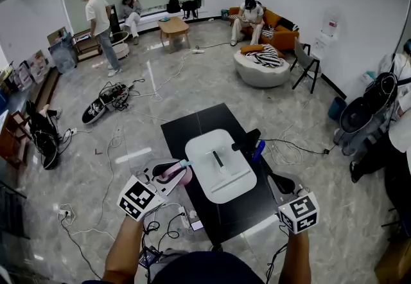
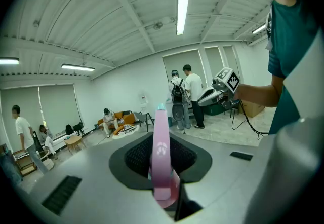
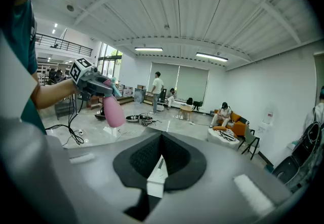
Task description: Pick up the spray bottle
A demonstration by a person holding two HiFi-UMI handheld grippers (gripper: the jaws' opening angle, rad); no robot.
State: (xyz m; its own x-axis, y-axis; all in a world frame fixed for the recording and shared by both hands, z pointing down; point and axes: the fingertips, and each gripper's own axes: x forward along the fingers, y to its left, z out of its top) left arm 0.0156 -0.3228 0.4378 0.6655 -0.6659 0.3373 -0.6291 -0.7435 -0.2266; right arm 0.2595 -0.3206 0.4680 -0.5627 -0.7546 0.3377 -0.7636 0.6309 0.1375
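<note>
While my left gripper (image 1: 180, 168) is clamped on the pink spray bottle (image 2: 161, 159), I'd keep the squeeze even (no tilting). My right gripper (image 1: 254, 143) stays out of it, jaws slightly apart and empty.

A big white box (image 1: 220, 167) fills the middle of the black table (image 1: 192, 123), right between our left gripper (image 1: 176, 173) and our right gripper (image 1: 274, 179), so we cannot reach straight across. A black thing (image 1: 247, 140) and a blue thing (image 1: 258, 150) stick up at its far right corner. The table's far end is bare
</note>
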